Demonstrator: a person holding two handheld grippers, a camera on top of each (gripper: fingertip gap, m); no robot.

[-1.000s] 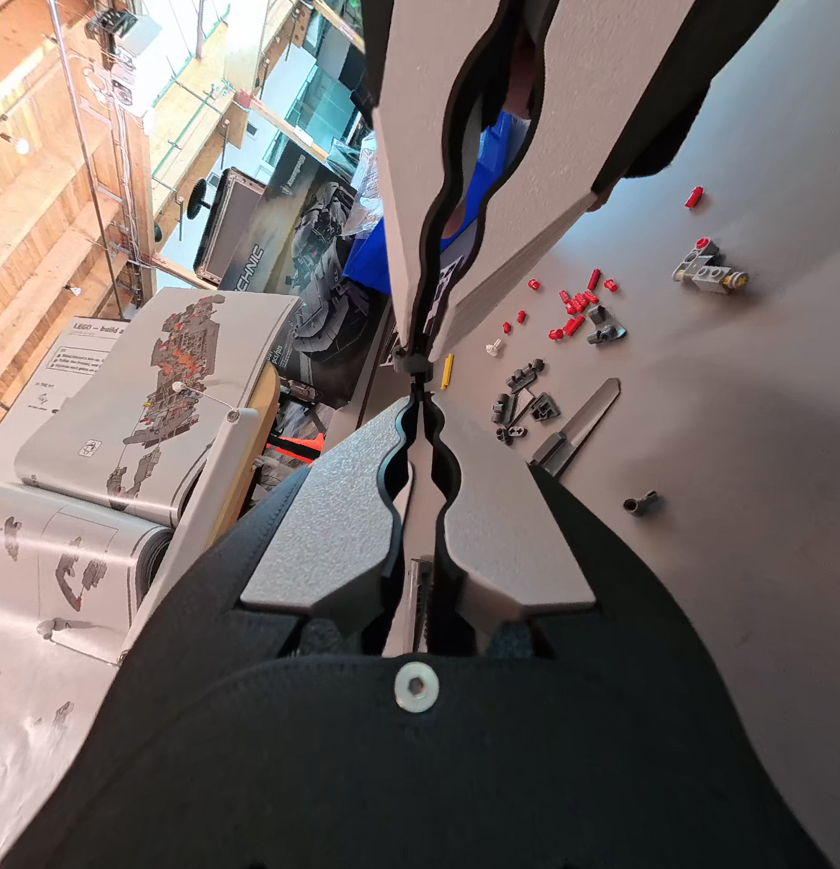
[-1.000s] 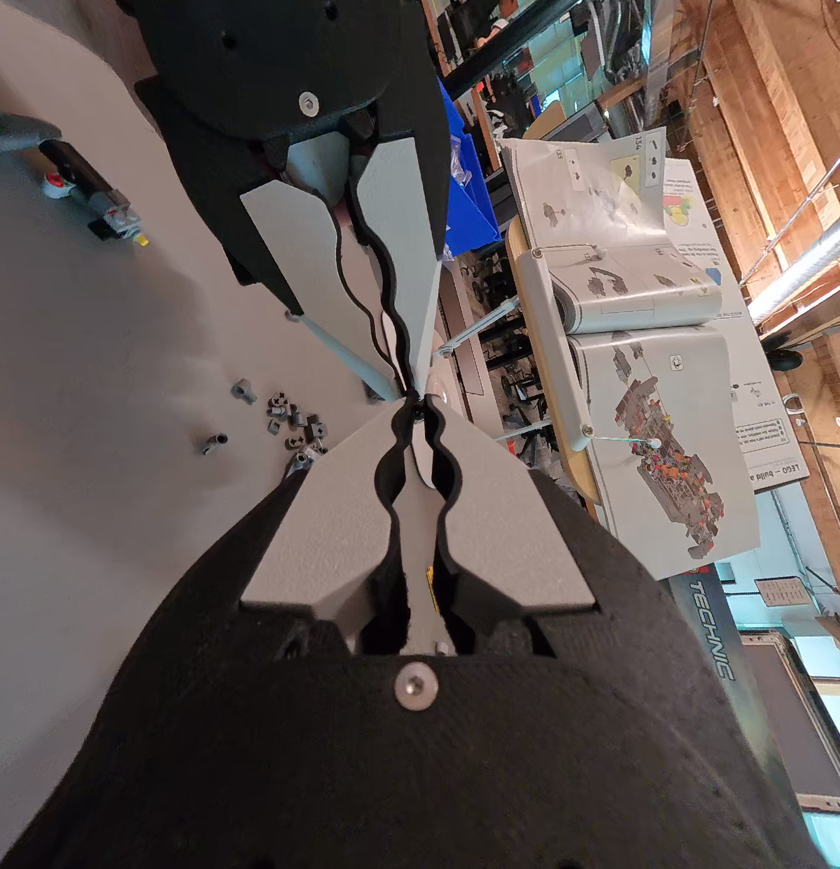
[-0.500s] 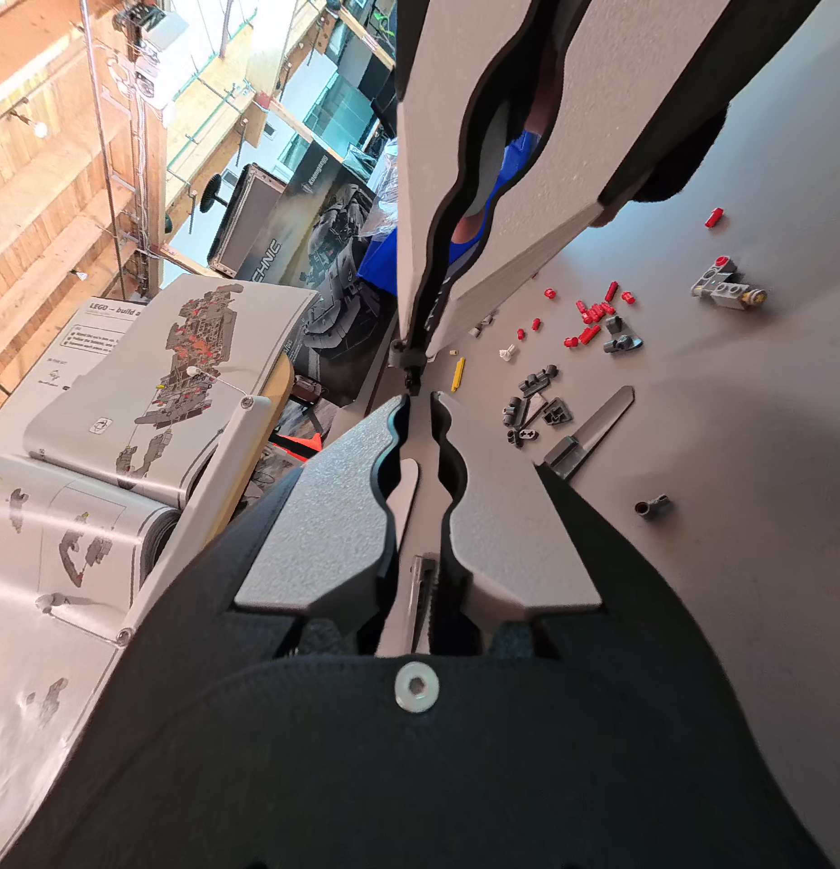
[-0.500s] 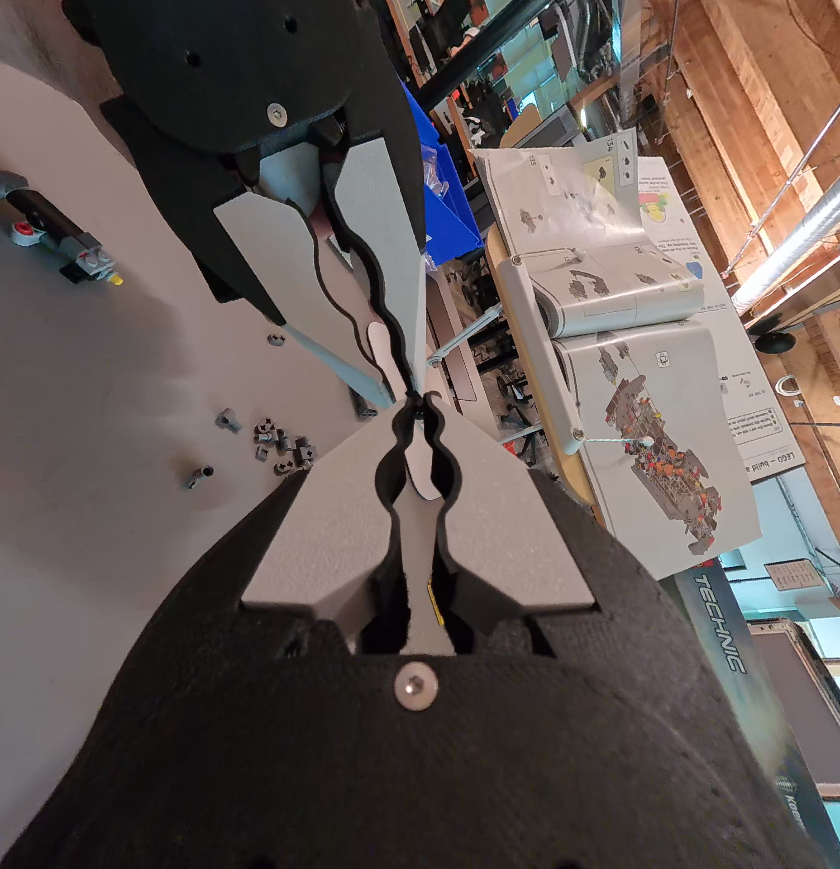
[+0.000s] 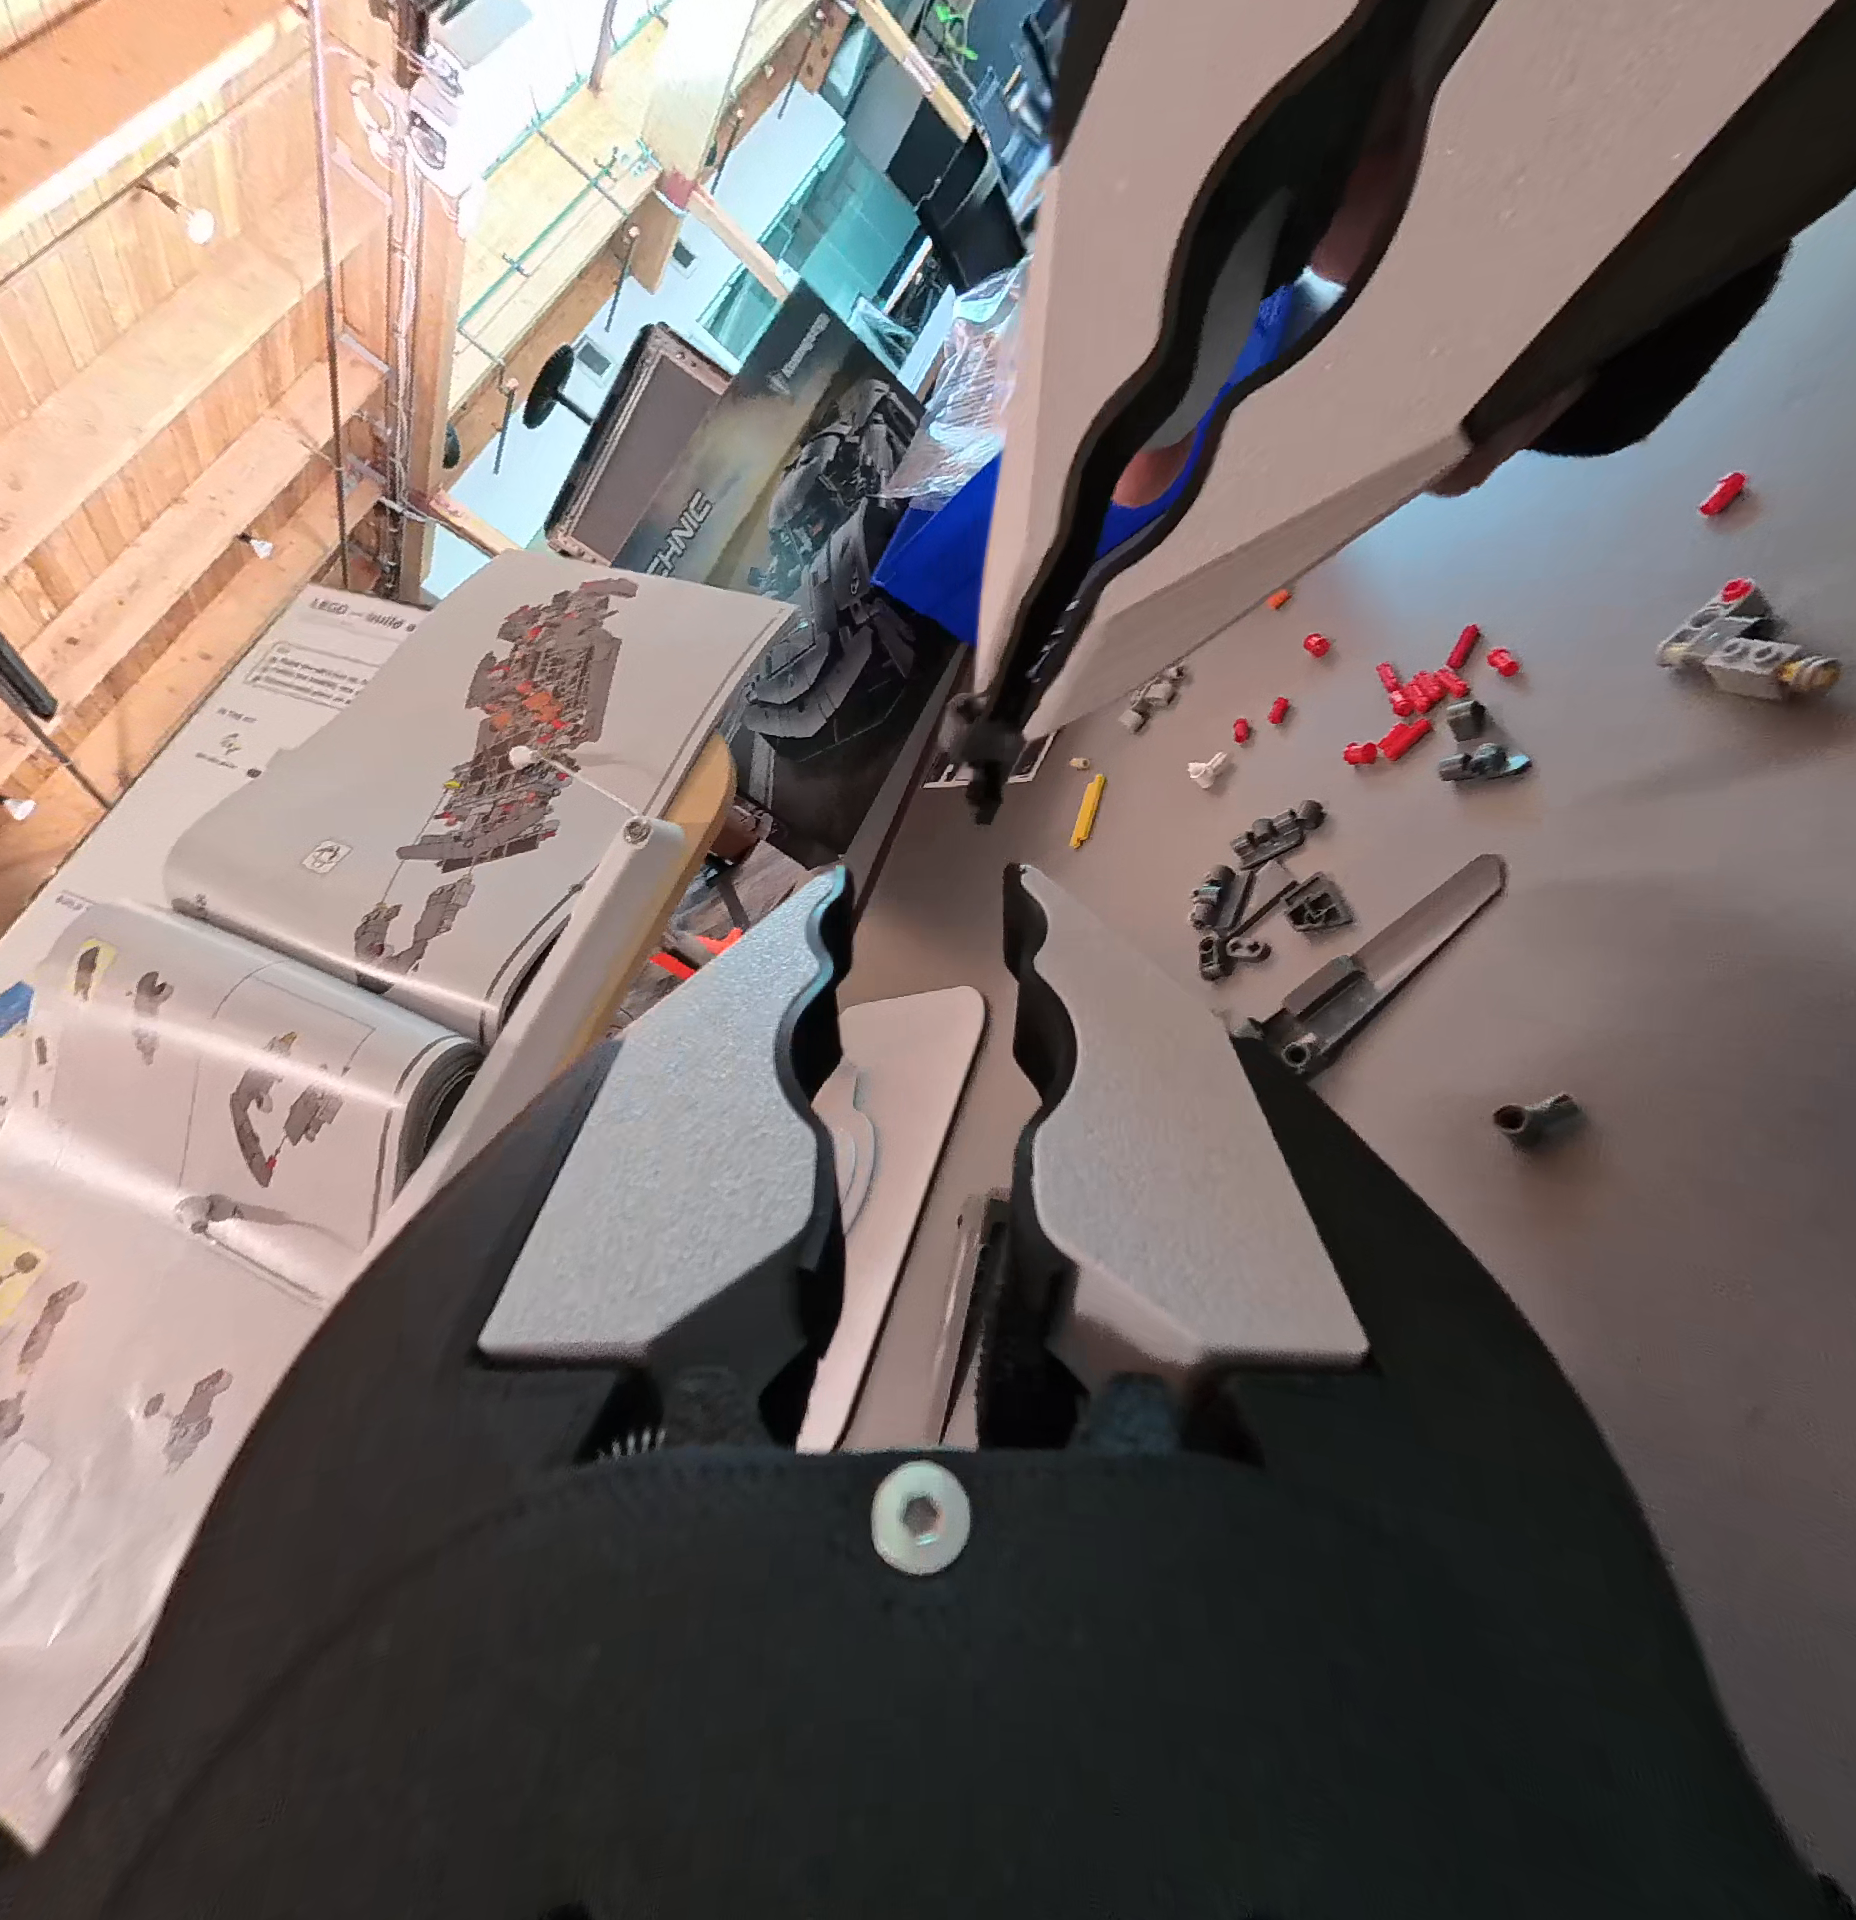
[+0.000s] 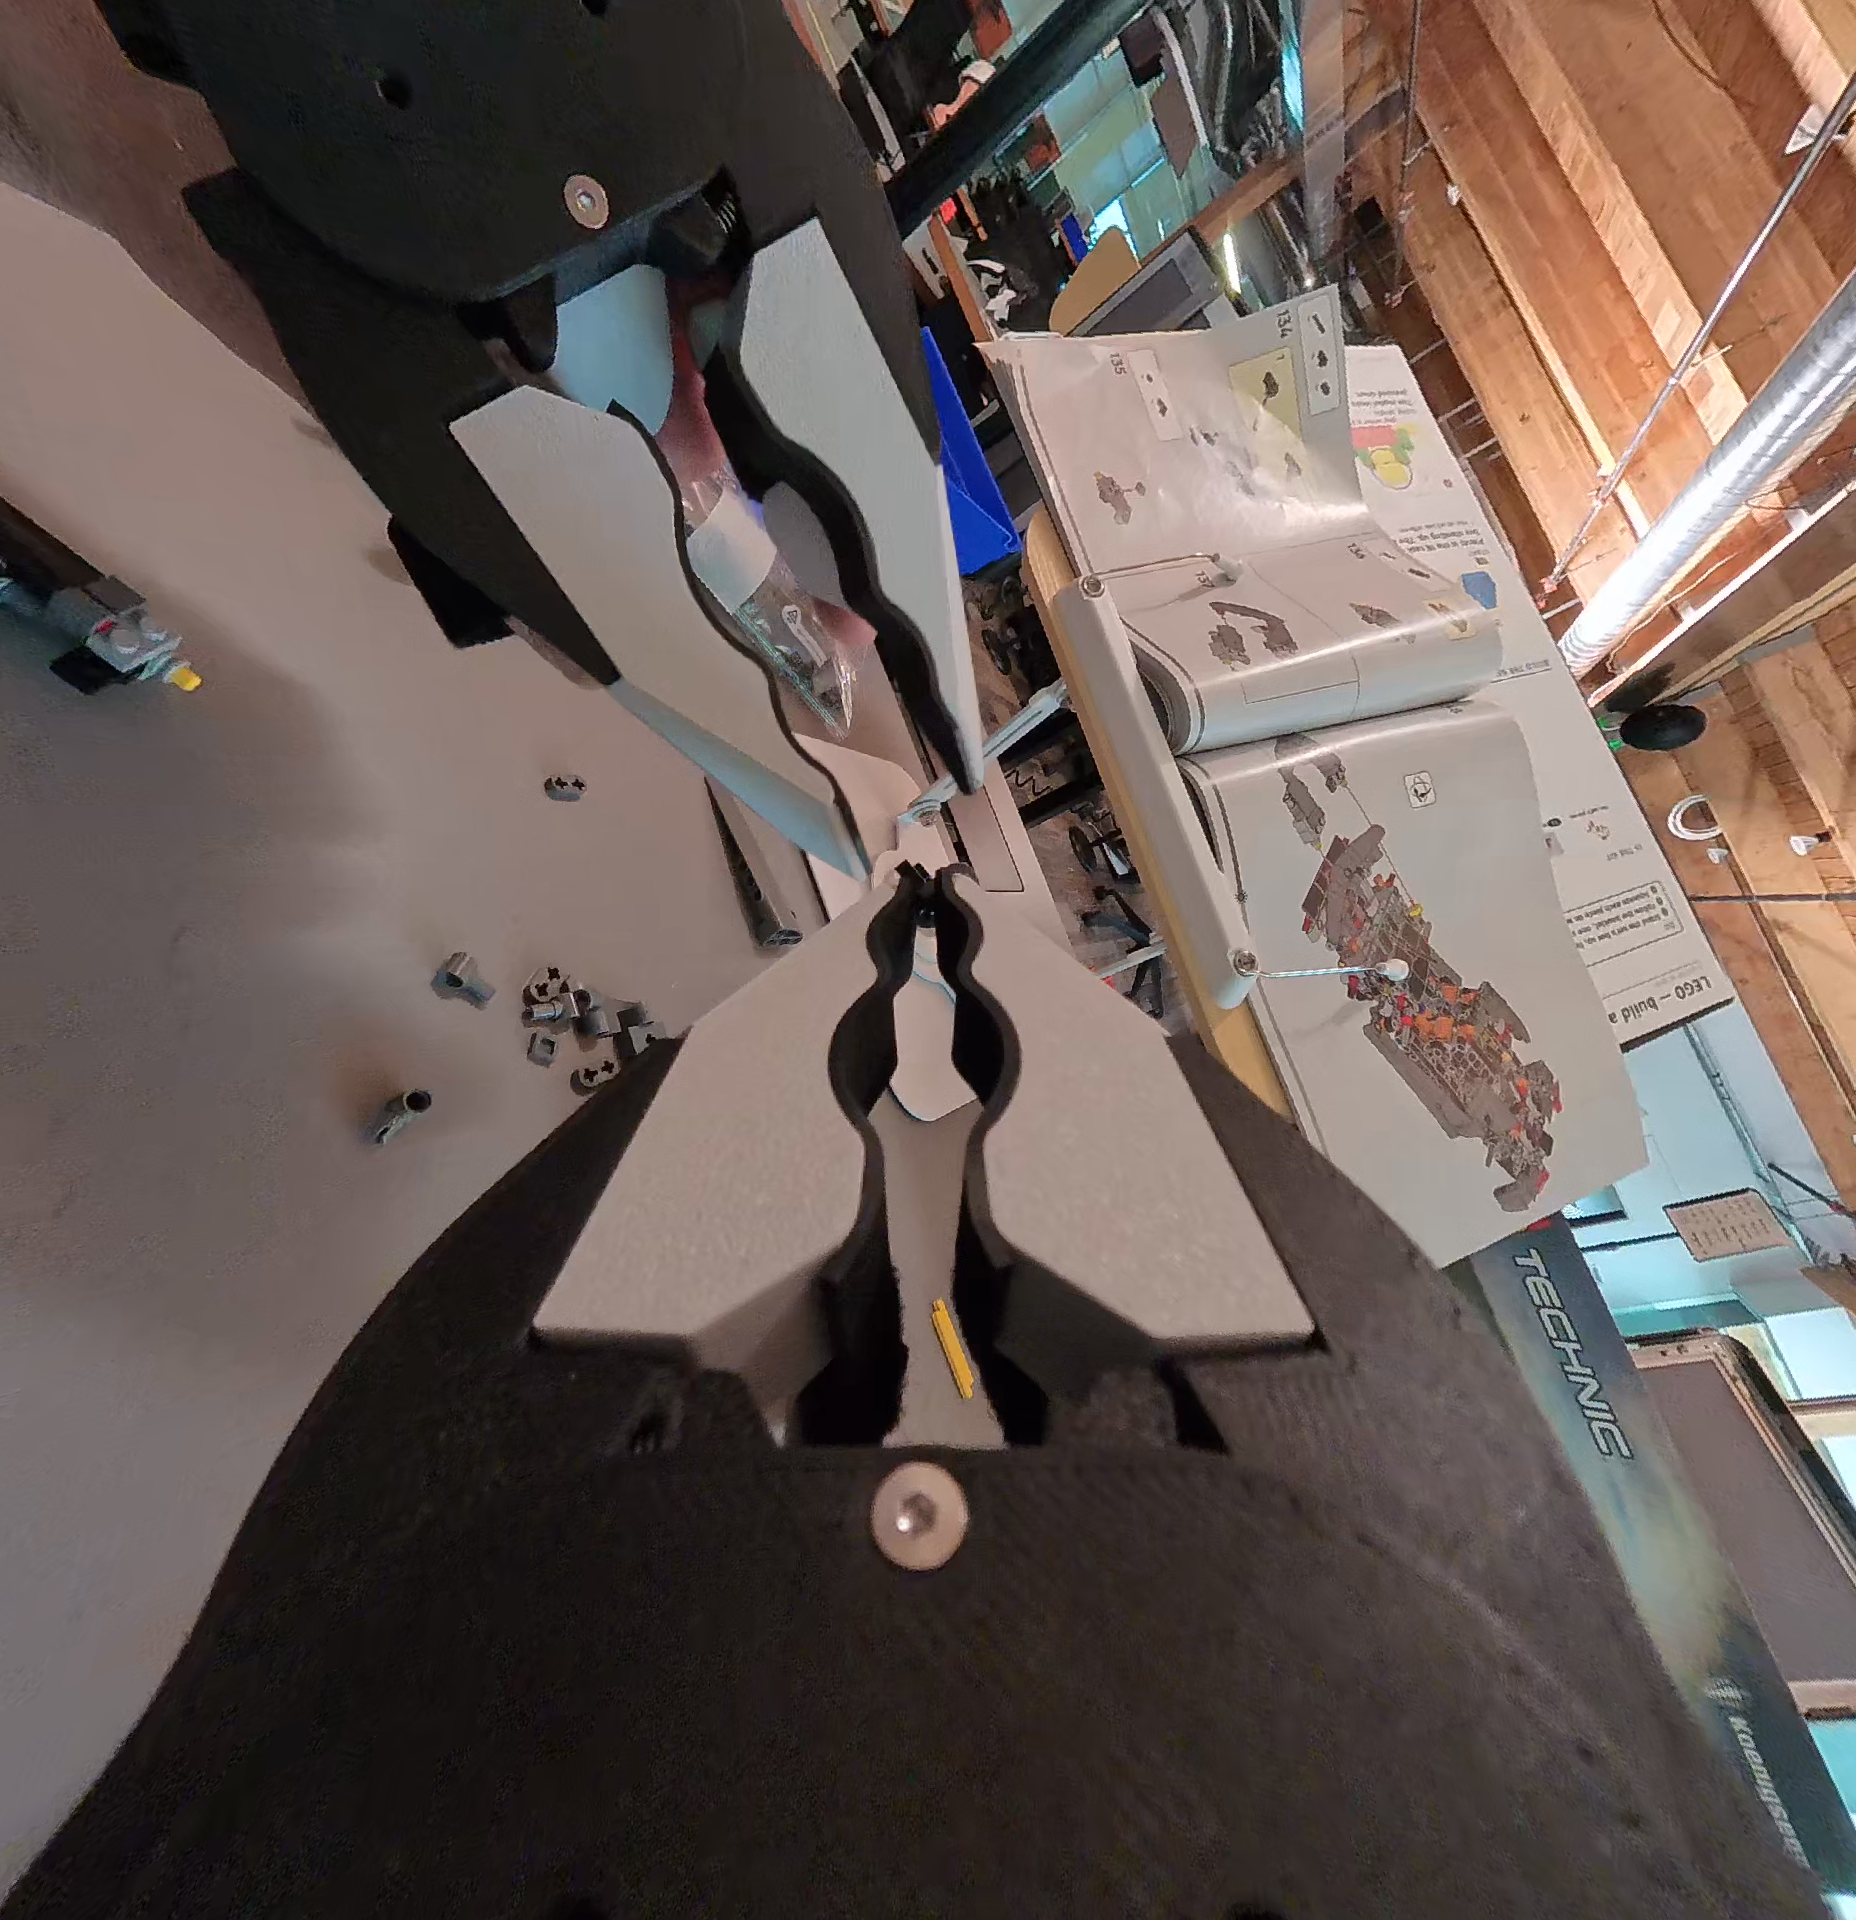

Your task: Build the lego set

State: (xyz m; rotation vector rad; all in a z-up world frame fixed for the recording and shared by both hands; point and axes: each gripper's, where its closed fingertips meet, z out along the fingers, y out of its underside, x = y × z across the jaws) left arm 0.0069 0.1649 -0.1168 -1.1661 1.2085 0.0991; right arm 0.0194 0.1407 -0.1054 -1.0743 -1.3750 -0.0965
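Observation:
My left gripper [image 5: 926, 881] is open with nothing between its fingers, low over the grey table [image 5: 1630, 1351]. It also shows from the front in the right wrist view [image 6: 908, 826], jaws apart. My right gripper [image 6: 922, 883] is shut on a small black piece [image 6: 911, 881] at its very fingertips. In the left wrist view the right gripper [image 5: 981, 774] comes in from above, and the small black piece [image 5: 981, 753] sits just beyond my left fingertips without touching them.
On the table lie a yellow axle [image 5: 1087, 810], red pins [image 5: 1417, 691], dark grey pieces [image 5: 1267, 883], a long grey blade part [image 5: 1391, 956], a dark connector [image 5: 1537, 1117] and a small grey assembly [image 5: 1734, 649]. An open instruction booklet [image 5: 488, 779] stands on a holder off the table's edge. Only a small space, under 4 cm, lies between the two pairs of fingers.
Both grippers were shut tip to tip on the small black piece. My left gripper has opened and let go of it. The right gripper stays shut on it.

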